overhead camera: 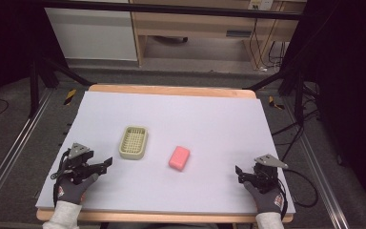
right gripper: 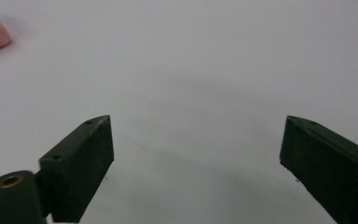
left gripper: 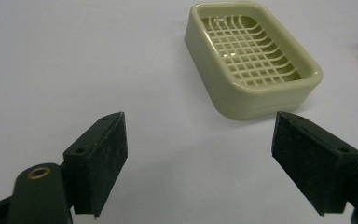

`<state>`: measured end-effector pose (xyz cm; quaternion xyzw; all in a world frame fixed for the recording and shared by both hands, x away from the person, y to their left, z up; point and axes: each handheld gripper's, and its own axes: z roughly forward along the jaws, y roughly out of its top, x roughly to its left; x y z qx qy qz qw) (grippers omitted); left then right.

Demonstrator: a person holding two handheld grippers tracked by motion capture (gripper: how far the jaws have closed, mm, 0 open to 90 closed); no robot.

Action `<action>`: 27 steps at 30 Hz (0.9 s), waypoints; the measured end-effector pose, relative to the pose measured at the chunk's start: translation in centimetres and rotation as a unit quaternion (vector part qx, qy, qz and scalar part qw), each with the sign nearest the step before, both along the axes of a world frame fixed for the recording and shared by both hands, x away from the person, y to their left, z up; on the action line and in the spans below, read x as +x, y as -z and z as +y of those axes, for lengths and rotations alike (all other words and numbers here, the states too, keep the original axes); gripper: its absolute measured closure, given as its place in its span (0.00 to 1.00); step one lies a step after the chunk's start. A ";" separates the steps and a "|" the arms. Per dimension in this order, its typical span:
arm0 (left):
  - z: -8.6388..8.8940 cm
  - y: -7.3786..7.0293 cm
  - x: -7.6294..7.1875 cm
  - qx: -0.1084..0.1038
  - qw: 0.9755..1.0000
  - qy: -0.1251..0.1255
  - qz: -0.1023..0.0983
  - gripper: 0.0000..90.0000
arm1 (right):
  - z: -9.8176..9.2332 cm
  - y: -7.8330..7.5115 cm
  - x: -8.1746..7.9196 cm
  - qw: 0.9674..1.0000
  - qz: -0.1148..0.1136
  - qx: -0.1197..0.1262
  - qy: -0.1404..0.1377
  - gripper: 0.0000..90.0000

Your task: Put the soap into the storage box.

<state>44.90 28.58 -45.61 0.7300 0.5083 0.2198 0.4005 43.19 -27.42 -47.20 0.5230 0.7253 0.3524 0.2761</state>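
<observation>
Pink soap (overhead camera: 179, 158) is seen lying untouched on the counter (overhead camera: 209, 124) just beside the empty green soap dish (overhead camera: 133, 142), so nothing is judged done yet, with the left hand-held gripper (overhead camera: 106, 163) and right hand-held gripper (overhead camera: 238, 172) both held wide open, empty.

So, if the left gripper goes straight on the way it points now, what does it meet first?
Probably the green soap dish: it lies ahead of the open left gripper, a bit toward its right-hand jaw, with bare table sheet between. It might only clip the dish's near corner; depth is unclear.
</observation>
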 end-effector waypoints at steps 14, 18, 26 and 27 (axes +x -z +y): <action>-2.1 -1.1 -0.5 -0.006 1.000 0.026 -0.008 0.24 | 0.2 -0.1 -0.7 0.999 -0.023 -0.005 0.022 0.07; -2.9 -1.4 -0.5 -0.007 0.999 0.033 -0.010 0.25 | 0.2 -0.2 -0.8 0.999 -0.029 -0.001 0.018 0.11; -4.3 -2.1 -0.2 -0.004 0.999 0.047 -0.013 0.25 | 0.5 0.1 -0.7 1.000 -0.016 0.003 0.004 0.16; -4.5 -2.2 -0.3 -0.004 0.999 0.049 -0.013 0.25 | 0.5 0.1 -0.7 1.000 -0.017 0.004 0.004 0.16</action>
